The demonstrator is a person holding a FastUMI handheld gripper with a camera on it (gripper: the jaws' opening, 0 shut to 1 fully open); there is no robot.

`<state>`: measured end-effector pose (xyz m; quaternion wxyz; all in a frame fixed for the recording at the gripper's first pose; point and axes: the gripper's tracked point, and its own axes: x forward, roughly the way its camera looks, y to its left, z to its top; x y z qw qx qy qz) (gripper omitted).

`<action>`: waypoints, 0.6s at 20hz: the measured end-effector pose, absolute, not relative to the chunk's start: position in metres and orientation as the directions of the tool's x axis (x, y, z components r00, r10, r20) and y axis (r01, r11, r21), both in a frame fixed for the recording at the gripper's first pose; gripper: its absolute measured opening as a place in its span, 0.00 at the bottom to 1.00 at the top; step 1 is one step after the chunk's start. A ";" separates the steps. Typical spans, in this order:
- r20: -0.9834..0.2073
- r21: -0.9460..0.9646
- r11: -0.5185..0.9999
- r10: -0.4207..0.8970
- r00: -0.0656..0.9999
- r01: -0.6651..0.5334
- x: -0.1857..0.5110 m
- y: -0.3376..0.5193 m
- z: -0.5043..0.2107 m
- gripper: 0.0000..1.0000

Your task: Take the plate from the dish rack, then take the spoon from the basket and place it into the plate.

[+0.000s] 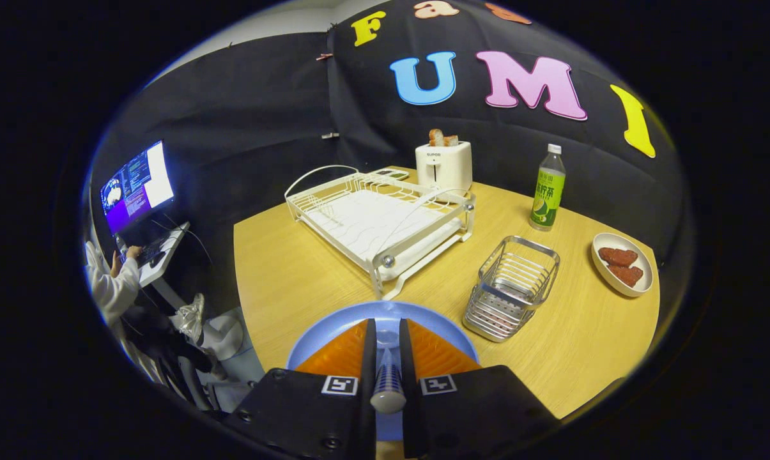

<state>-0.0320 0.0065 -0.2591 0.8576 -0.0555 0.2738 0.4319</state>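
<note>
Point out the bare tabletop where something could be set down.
Free: the table between dish rack and its near edge, and between basket and food dish. Crowded: the plate under the gripper, shut on the spoon; toaster and bottle.

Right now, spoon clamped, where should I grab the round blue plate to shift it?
Probably by its raised rim, from the side away from the wire basket: the plate lies flat on the wooden table, so only the edge offers a bite. The gripper is shut on the striped spoon.

blue plate [385,317], white dish rack [385,220]
</note>
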 end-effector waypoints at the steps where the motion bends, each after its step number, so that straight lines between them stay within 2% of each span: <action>1: -0.531 0.149 0.625 0.704 0.471 -0.766 -0.034 0.004 -0.265 0.21; 9: -0.564 0.184 0.656 0.680 0.468 -0.732 -0.036 -0.003 -0.270 0.23; 10: -0.562 0.191 0.663 0.678 0.473 -0.724 -0.034 -0.004 -0.267 0.27; 12: -0.553 0.190 0.683 0.668 0.498 -0.705 -0.030 -0.007 -0.257 0.60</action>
